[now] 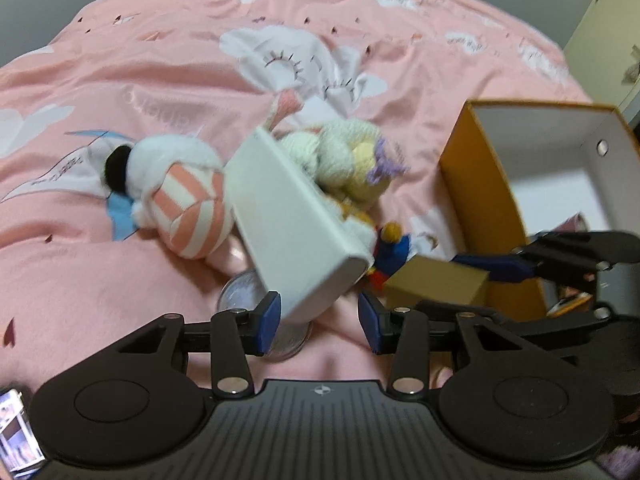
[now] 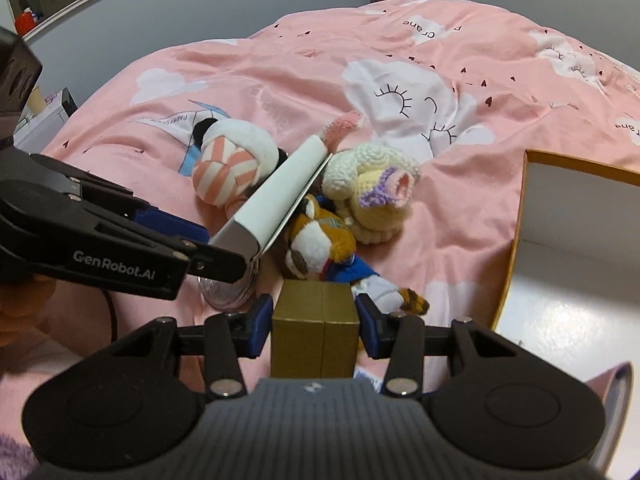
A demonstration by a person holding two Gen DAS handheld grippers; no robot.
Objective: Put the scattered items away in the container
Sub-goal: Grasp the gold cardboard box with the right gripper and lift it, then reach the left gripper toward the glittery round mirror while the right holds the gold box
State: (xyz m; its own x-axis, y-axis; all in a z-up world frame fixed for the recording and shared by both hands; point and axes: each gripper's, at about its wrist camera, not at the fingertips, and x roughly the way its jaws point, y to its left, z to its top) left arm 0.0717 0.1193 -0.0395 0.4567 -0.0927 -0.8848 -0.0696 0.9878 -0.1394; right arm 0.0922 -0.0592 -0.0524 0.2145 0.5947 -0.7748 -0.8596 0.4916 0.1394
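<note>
Two grippers work over the pink bed (image 1: 100, 240). Our left gripper (image 1: 318, 322) has its jaws spread apart; the white flat box (image 1: 288, 224) tilts up between them, its near corner touching the left blue pad (image 1: 269, 322), the right pad clear of it, so we cannot tell whether it is truly held. Under it lies a clear round lid (image 1: 244, 292). Our right gripper (image 2: 316, 326) has its jaws clenched on the small brown box (image 2: 316, 336), just beside the open orange container (image 2: 516, 248) at the right. Behind the boxes lie a striped pink-and-white plush (image 2: 228, 168), a cream crocheted toy (image 2: 376, 184) and a brown plush in blue clothes (image 2: 320, 240), all bunched together on the bed, outside the container.
</note>
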